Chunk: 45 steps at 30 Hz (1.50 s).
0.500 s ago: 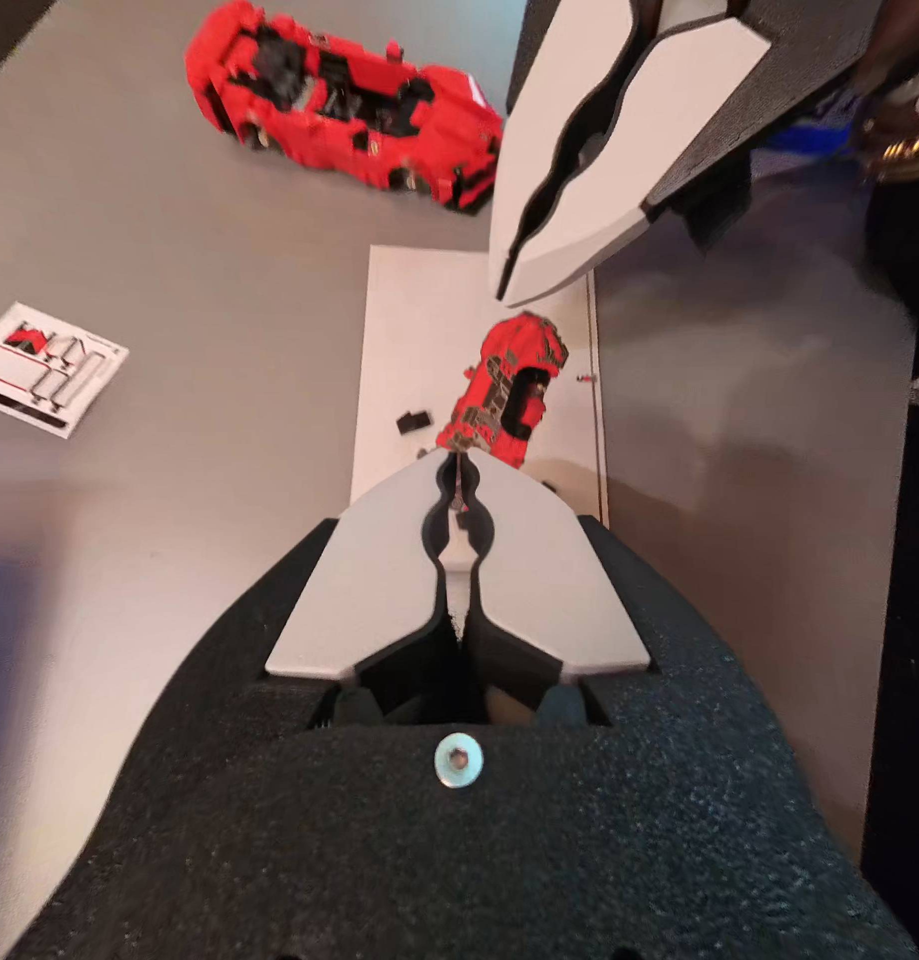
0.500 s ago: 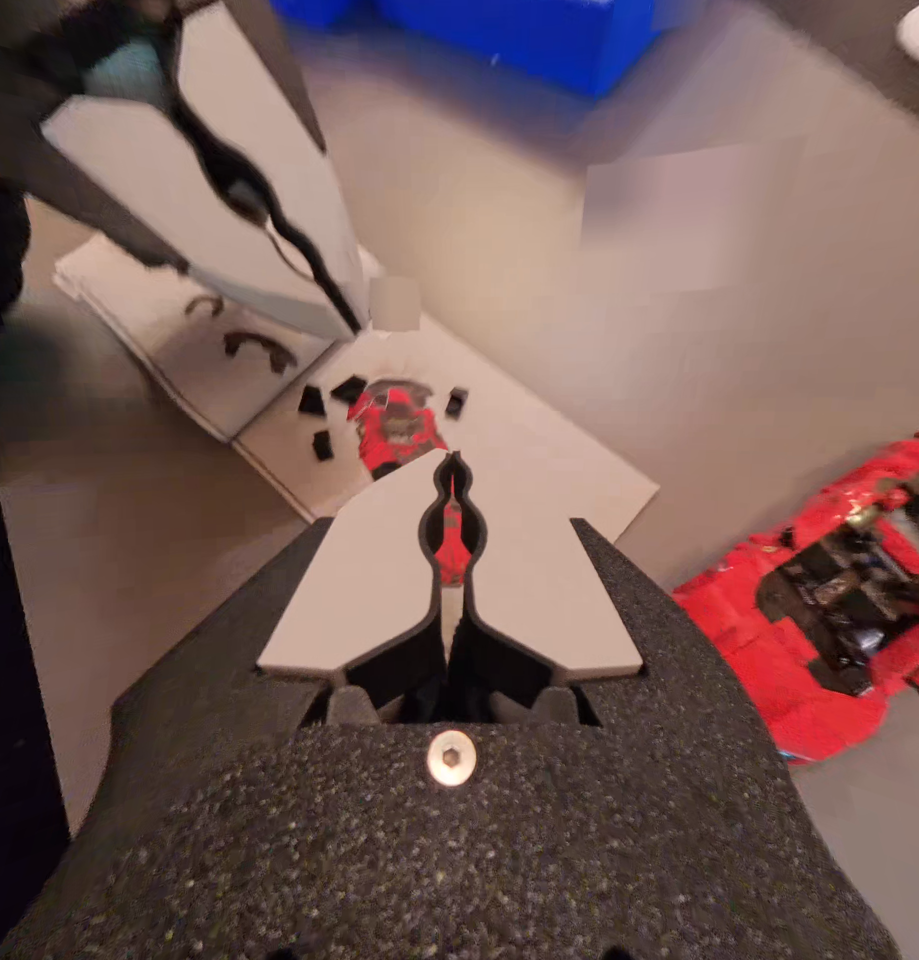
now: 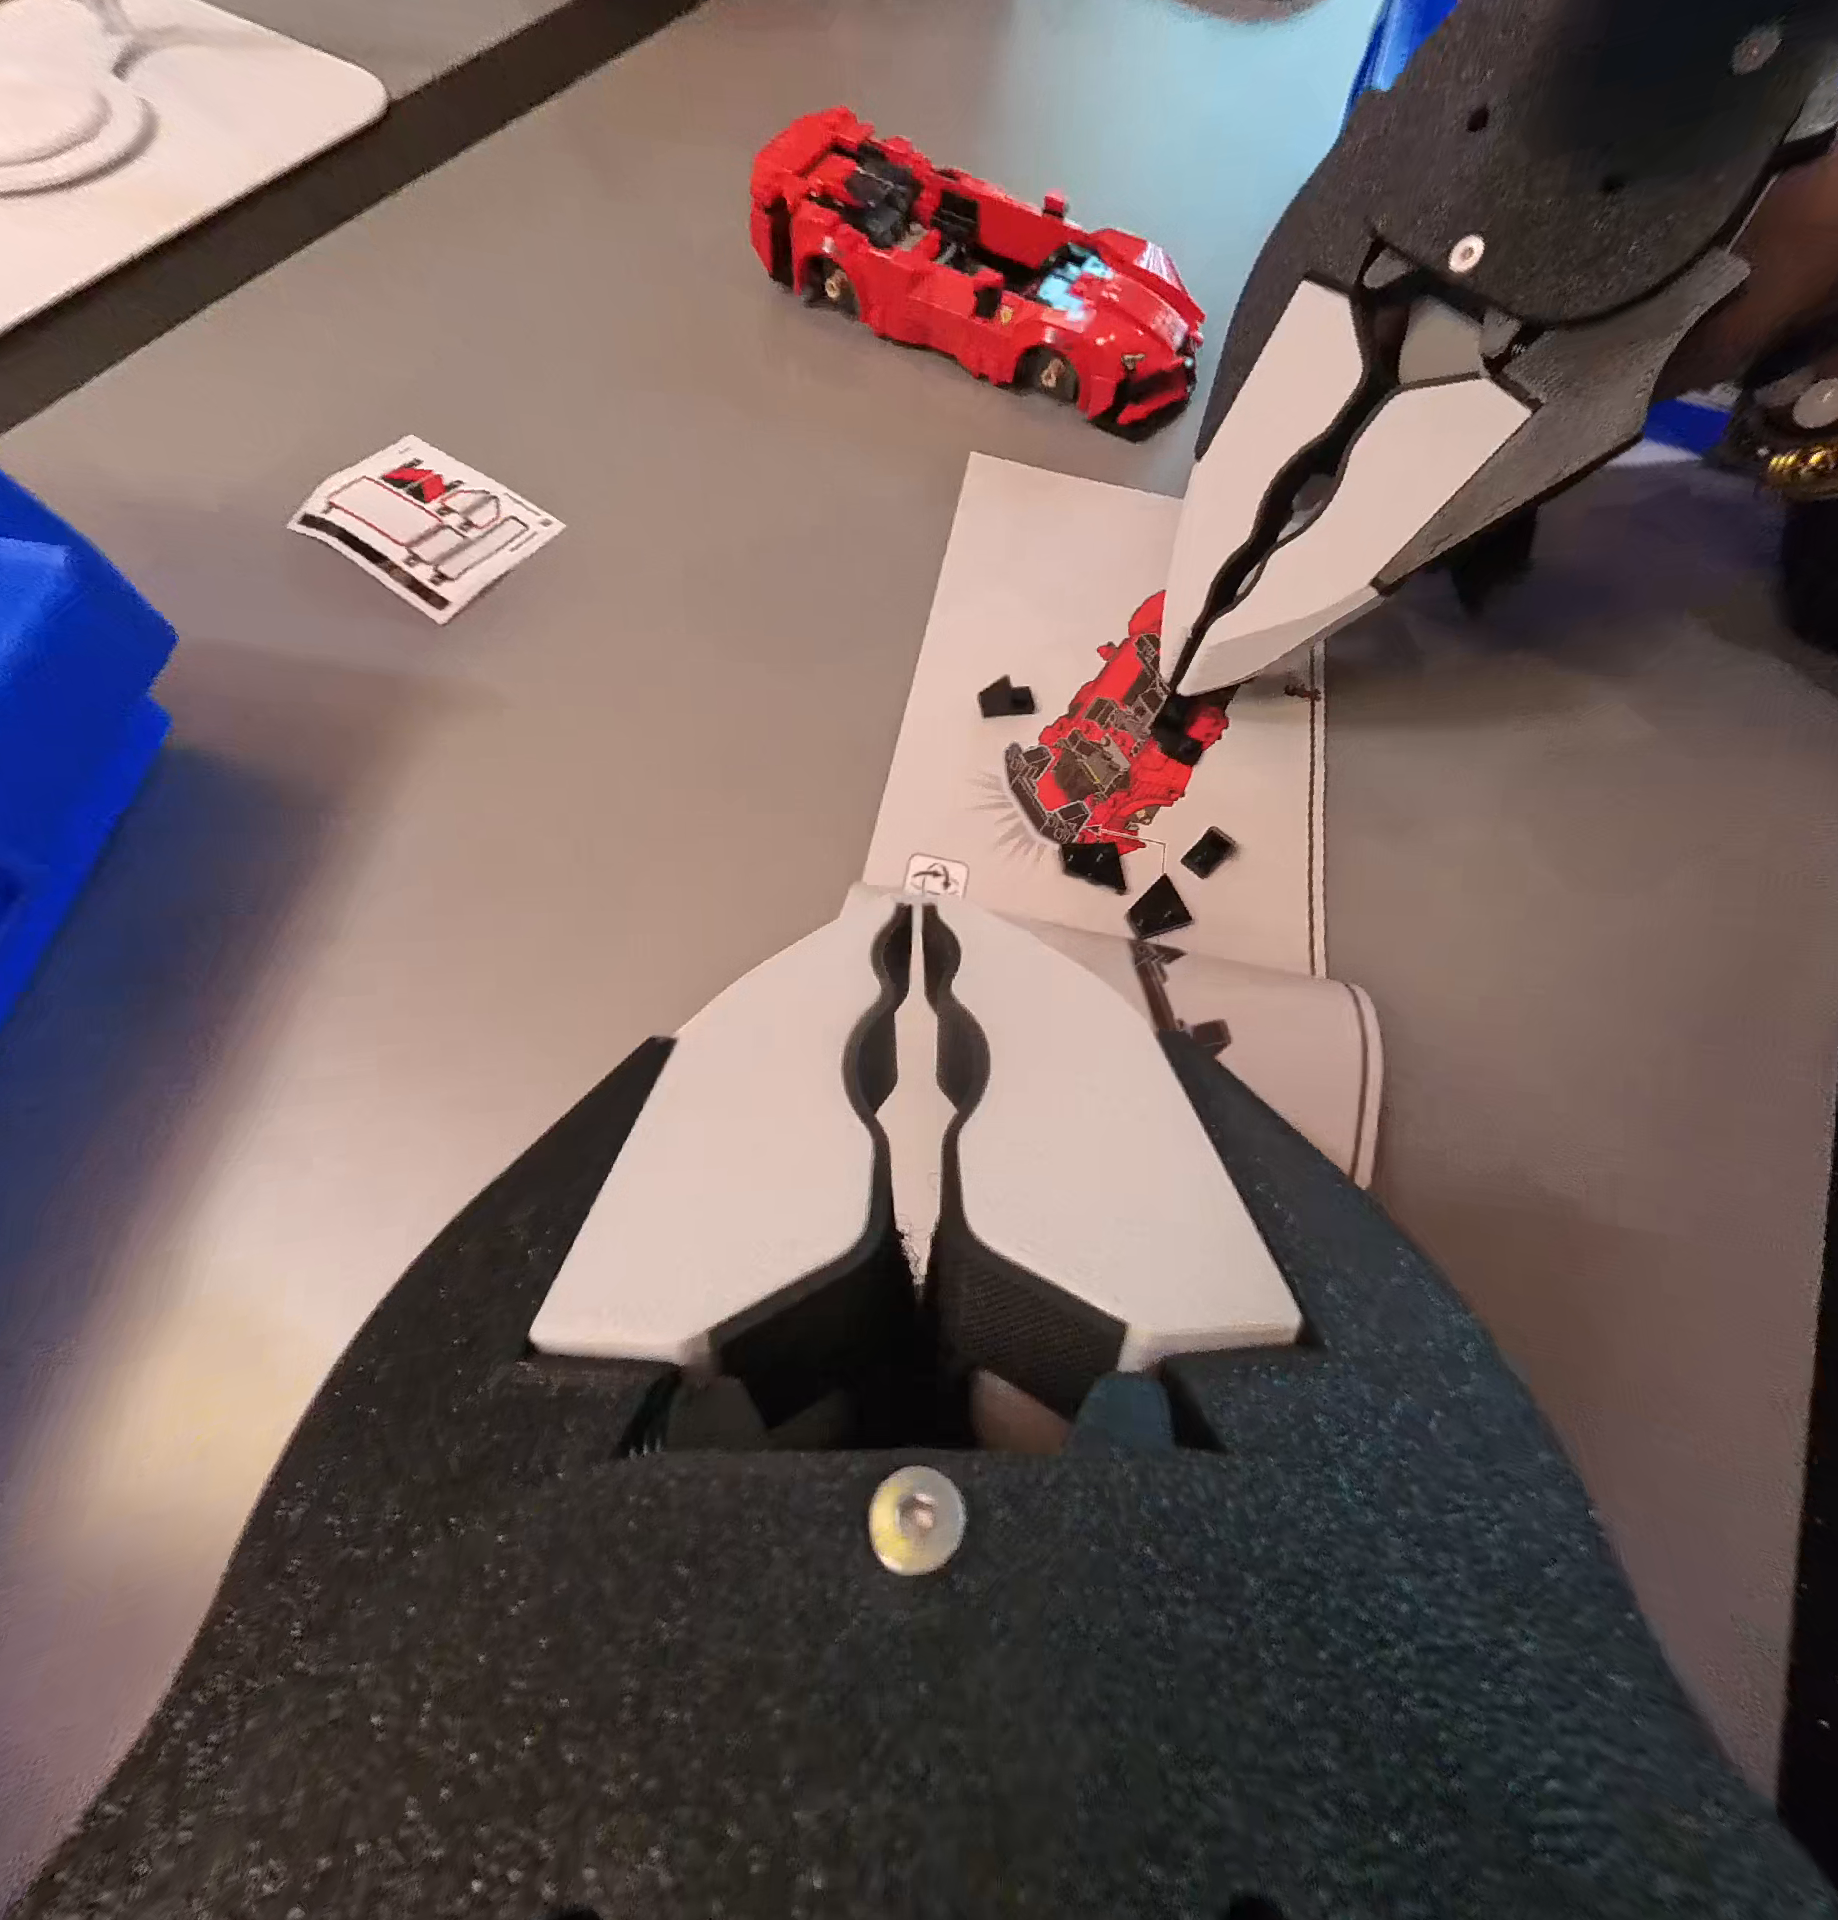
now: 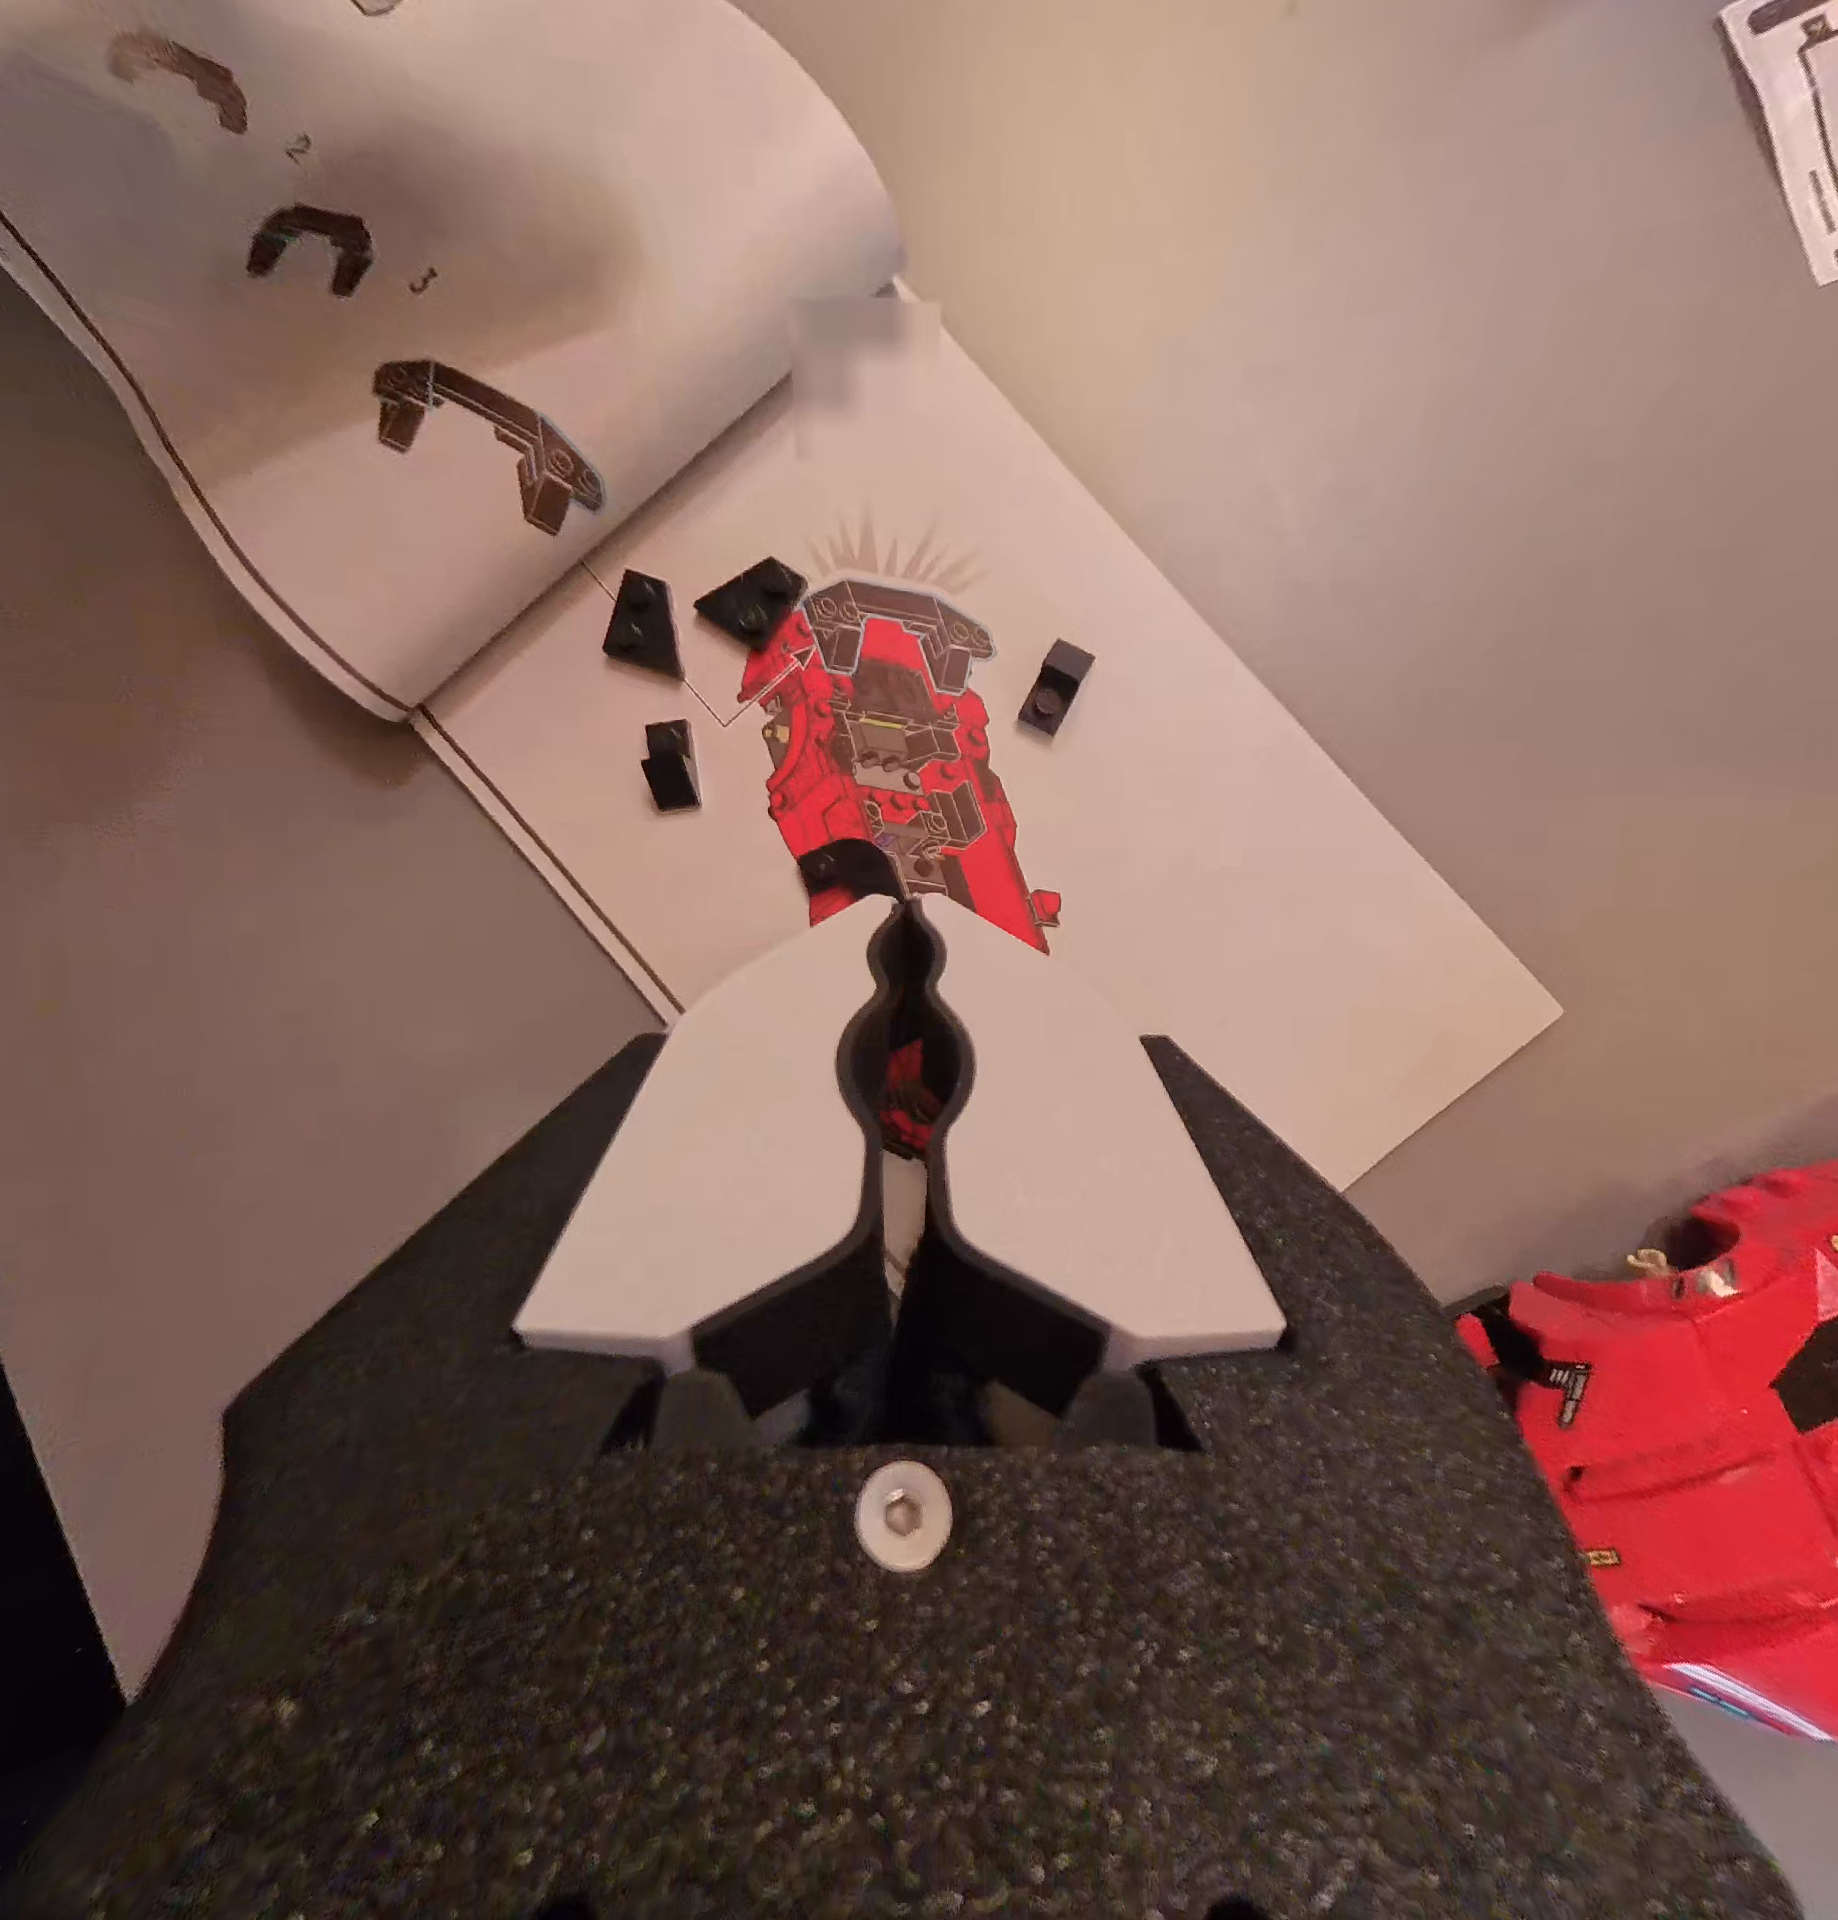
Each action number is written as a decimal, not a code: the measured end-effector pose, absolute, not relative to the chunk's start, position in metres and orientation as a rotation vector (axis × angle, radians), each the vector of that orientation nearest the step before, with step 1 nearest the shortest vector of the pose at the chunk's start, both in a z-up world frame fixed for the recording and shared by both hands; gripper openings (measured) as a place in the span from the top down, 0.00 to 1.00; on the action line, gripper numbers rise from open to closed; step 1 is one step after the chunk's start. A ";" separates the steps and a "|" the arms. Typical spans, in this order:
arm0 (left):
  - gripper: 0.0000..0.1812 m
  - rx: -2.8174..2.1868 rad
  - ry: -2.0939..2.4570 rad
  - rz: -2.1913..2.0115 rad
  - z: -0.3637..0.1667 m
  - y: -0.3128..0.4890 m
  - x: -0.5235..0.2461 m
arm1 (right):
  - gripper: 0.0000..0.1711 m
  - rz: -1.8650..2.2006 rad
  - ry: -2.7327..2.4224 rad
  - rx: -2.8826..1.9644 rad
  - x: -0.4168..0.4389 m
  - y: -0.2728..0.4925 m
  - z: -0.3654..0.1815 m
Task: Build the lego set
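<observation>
Black piece (image 4: pixel 844 869) at right gripper (image 4: pixel 907 912) closed jaws' tip, on booklet (image 4: pixel 1206 831).

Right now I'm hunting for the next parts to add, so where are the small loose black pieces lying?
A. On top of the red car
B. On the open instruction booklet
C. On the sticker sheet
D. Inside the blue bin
B: the small loose black pieces lie scattered on the open instruction booklet, around its printed red car drawing; in the left wrist view the same pieces sit on that page.
</observation>
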<state>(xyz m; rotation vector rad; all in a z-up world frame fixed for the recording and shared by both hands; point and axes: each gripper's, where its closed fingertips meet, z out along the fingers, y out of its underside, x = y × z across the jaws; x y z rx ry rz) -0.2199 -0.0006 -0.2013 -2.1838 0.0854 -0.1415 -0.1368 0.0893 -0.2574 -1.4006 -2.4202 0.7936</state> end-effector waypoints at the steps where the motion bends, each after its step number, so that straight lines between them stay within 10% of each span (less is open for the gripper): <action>1: 0.99 -2.169 0.077 -0.132 -0.200 -0.003 -0.223 | 1.00 0.779 -2.428 -1.399 -0.137 0.089 -0.258; 20: 0.99 -2.057 0.046 -0.075 -0.204 -0.021 -0.242 | 1.00 0.335 -2.530 -1.239 -0.136 0.089 -0.258; 32: 0.99 -1.989 -0.104 0.032 -0.196 -0.036 -0.271 | 1.00 0.445 -2.483 -1.241 -0.144 0.086 -0.253; 36: 0.98 -2.031 -0.074 0.063 -0.202 -0.036 -0.269 | 0.78 0.578 -2.433 -1.288 -0.146 0.086 -0.242; 45: 0.96 -2.091 0.051 0.054 -0.210 -0.027 -0.253 | 0.85 0.828 -2.299 -1.266 -0.147 0.084 -0.238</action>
